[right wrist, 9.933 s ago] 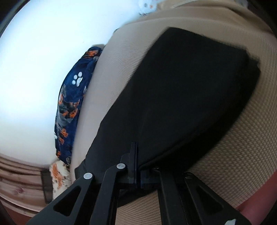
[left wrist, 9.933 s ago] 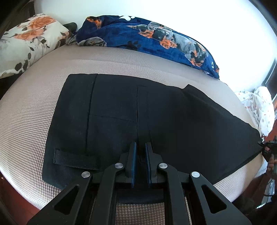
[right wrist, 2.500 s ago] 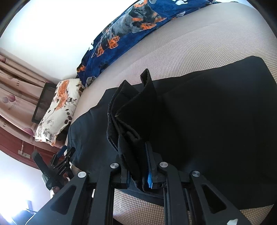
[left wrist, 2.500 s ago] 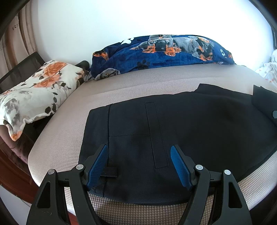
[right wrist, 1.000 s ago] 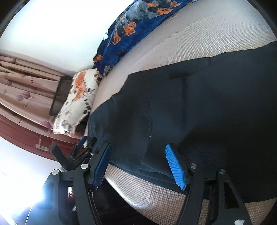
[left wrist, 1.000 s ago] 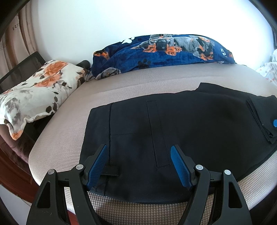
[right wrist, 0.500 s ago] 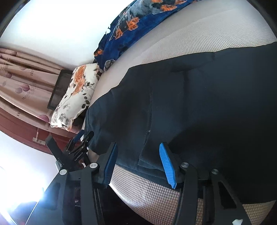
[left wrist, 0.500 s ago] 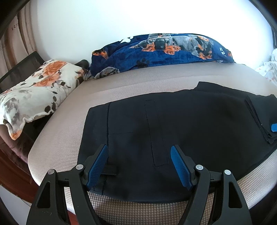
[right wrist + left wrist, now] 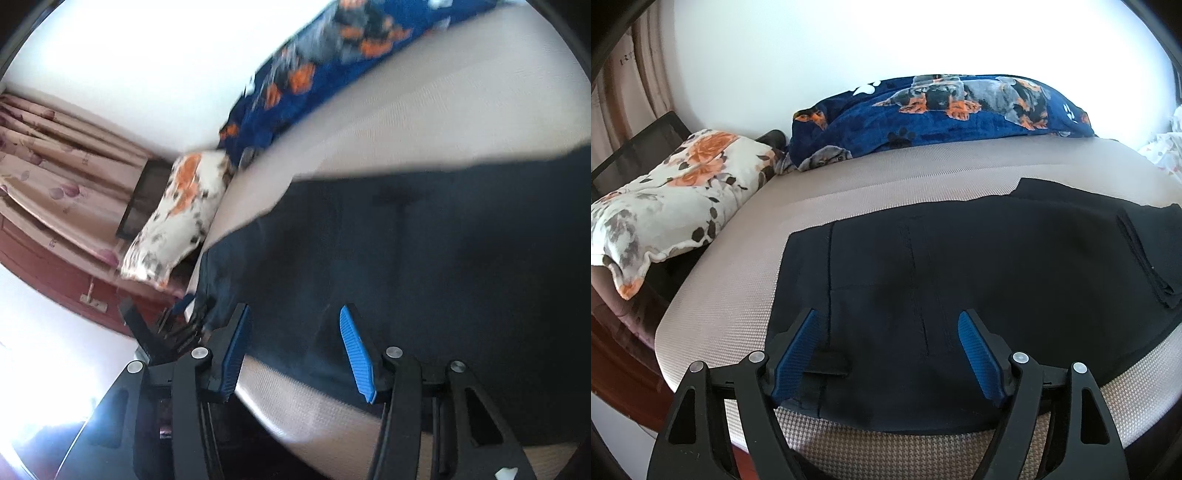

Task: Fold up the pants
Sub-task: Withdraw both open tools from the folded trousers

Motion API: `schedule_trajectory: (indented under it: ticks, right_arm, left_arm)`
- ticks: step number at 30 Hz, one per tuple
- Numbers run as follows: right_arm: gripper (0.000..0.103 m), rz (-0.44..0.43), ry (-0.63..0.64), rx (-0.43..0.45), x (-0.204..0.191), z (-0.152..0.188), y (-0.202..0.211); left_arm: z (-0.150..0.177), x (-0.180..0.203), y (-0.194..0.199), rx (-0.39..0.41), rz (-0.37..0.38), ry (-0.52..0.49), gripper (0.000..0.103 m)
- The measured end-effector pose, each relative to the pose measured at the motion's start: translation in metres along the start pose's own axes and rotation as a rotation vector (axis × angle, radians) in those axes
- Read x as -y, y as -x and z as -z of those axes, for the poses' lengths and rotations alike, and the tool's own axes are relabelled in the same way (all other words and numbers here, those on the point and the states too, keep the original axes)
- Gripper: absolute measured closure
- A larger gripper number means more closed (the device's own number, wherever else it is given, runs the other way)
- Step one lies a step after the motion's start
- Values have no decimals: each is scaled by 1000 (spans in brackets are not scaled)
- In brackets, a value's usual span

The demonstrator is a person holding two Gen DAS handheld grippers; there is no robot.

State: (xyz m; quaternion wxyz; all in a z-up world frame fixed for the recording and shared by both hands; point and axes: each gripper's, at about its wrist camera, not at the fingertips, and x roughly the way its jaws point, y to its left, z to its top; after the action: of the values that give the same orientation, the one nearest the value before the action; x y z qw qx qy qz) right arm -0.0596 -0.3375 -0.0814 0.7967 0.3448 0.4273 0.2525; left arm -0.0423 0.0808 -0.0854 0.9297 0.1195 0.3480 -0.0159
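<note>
From the left wrist we see the black fabric pants [image 9: 960, 280] lying flat on the beige woven mattress [image 9: 894, 184], waistband end nearest the camera, near the bed's front edge. Their right side runs out of the picture, so we cannot tell how far the folded-over leg ends [image 9: 1148, 254] reach. A cream pillow with orange flowers [image 9: 672, 192] sits at the left corner of the bed, and a navy blanket printed with dogs and paw prints [image 9: 942, 110] lies along the far side, against the white wall. The left gripper [image 9: 890, 350] stands with its jaws wide apart above the waistband. Its blue pads [image 9: 798, 354] hold nothing, and whether they brush the cloth we cannot make out.

The right wrist view is smeared by motion. The pants [image 9: 424, 258] fill its right half as a dark mass without clear seams, and the front edge of the mattress [image 9: 314, 413] shows below them. The right gripper [image 9: 295, 354] has its jaws partly open after closing somewhat a moment ago; nothing is between its blue pads [image 9: 354, 350], which hang over the near edge of the cloth. At the left, the left gripper [image 9: 162, 332] shows only as a dark blurred shape.
</note>
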Motion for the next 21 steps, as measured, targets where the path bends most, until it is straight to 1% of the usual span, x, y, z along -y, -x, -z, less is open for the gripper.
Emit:
schedule_trajectory:
  ticks: [2,4,6,9,10,13,14,17,19,21]
  right_arm:
    - [55,66,-30,73,18,-12,23]
    - [55,92,-93,138,39,-24,45]
    - [56,178,-140,197,64,-38,67]
    - [57,247,-198,211,93,-48,79]
    - [57,258,-217,215,103,-50,82]
    - [68,254,-272,219,127,-53,85]
    - [69,241,-283,219,131,-52,84]
    - [72,238,-303,229,137,-49,84]
    - [75,249,-317,228,139,-48,81]
    - [75,273,-301,226,133,-49,80]
  left_arm:
    - [0,0,1,5,-5,-4,24]
    - [1,1,1,7,-10,-10,24]
    - [2,1,0,5,-13,-14,24]
    - [2,1,0,1,-14,-15,24]
    - [2,1,1,2,-20,-16,24]
    - [1,1,0,-2,-22,-16,24]
    - [1,1,0,-1,-24,-17,24]
    - [1,0,-1,1,-24,-18,24]
    - [1,0,-1,0,-22,-19,24]
    - [1,0,-1,-2,-24,-21,24]
